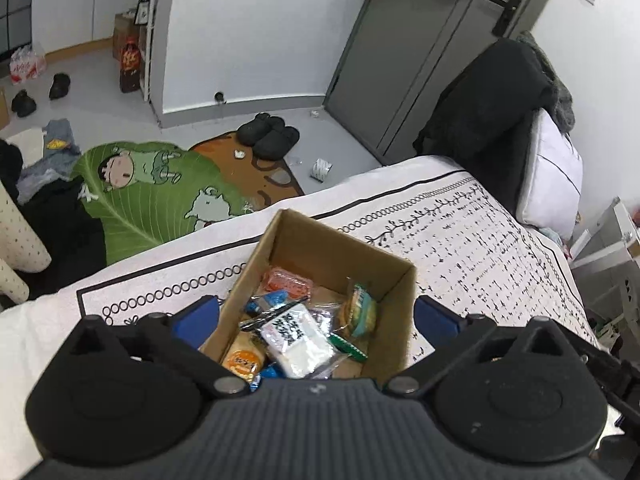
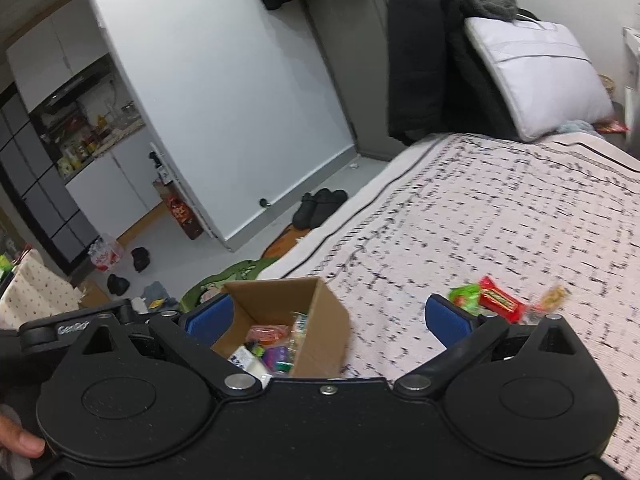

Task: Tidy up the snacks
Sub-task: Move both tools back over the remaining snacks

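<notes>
Snacks (image 1: 298,330) piled in open box (image 1: 394,276) on bedspread (image 1: 480,240), between spread pads of left gripper (image 1: 316,316). Left jaws released, gripping nothing, 1 blue pad either side of box walls, apart from cardboard. White packet (image 1: 294,336) topmost, orange round pack (image 1: 242,360) toward left pad, orange wrapper (image 1: 290,282) farther ahead, biscuit pack (image 1: 360,310) toward right pad.

Right gripper (image 2: 328,316) also released, holding nothing. Same box (image 2: 324,320) just inside its left pad, tilted in view. Loose snacks beyond right pad: green pack (image 2: 464,294), red pack (image 2: 500,300), blurred yellowish piece (image 2: 554,294), all on bedspread (image 2: 480,208). Slippers (image 2: 318,206) on floor, far ahead.
</notes>
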`<state>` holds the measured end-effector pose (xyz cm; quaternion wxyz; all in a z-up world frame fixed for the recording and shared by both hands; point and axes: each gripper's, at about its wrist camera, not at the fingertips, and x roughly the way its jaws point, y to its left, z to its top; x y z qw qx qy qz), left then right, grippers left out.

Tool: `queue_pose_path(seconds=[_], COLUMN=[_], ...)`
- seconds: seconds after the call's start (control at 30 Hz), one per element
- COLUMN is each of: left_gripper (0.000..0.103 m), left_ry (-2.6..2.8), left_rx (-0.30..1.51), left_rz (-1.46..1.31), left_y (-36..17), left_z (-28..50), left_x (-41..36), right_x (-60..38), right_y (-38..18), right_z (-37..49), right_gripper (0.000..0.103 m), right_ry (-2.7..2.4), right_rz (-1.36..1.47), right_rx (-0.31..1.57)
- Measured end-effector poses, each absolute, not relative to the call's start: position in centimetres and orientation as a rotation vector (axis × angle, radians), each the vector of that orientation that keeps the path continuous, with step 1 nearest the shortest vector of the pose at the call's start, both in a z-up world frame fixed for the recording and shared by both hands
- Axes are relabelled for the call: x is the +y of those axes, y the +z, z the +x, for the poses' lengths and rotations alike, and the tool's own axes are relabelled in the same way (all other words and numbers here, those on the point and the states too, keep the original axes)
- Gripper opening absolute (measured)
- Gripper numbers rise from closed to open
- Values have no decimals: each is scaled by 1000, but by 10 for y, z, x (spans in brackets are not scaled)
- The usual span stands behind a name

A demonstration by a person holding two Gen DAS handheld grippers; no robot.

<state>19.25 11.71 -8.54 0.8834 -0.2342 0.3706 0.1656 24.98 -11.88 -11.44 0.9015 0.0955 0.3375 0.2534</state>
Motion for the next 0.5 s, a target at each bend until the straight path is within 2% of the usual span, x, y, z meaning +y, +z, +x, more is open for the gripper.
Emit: queue_pose_path(seconds=[0.5], left_gripper=[103], left_ry=[283], left_rx=[739], left_rz=[-433], left_y=[-71], left_z=[191], left_x=[66], right_x=[-174], right_y=[-99], right_z=[250], right_gripper=[103], right_ry=[449], right_rz=[206], right_rx=[707])
